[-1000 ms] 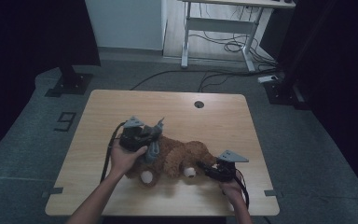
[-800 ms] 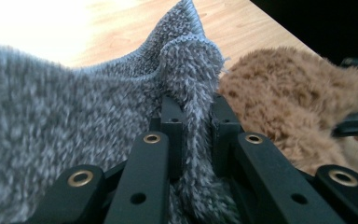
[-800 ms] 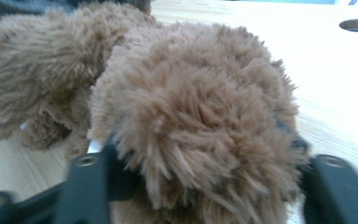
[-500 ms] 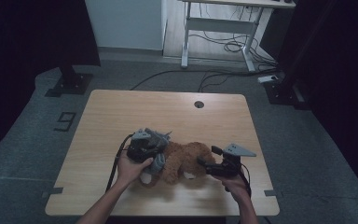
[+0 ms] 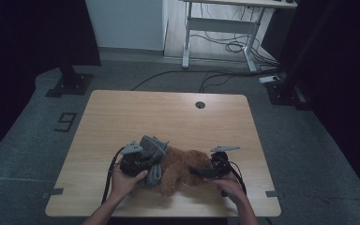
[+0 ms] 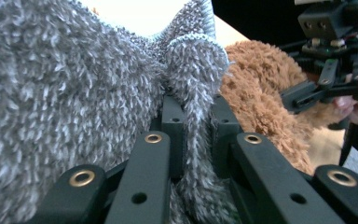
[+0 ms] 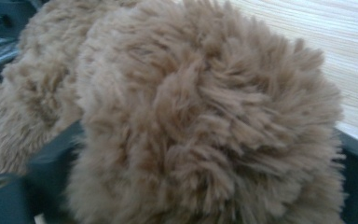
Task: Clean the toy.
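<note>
The brown plush toy (image 5: 180, 169) lies near the front edge of the wooden worktop (image 5: 168, 112), with a fuzzy grey knitted garment (image 5: 152, 152) bunched against its left side. The left gripper (image 6: 193, 135) has its jaws clamped tight on a fold of that grey knit, brown fur just beside it. The right gripper (image 5: 205, 171) comes in from the toy's right, its jaws having just been opening; they now stand wide on either side of a rounded, furry part of the toy, and whether they press on it is hard to tell.
</note>
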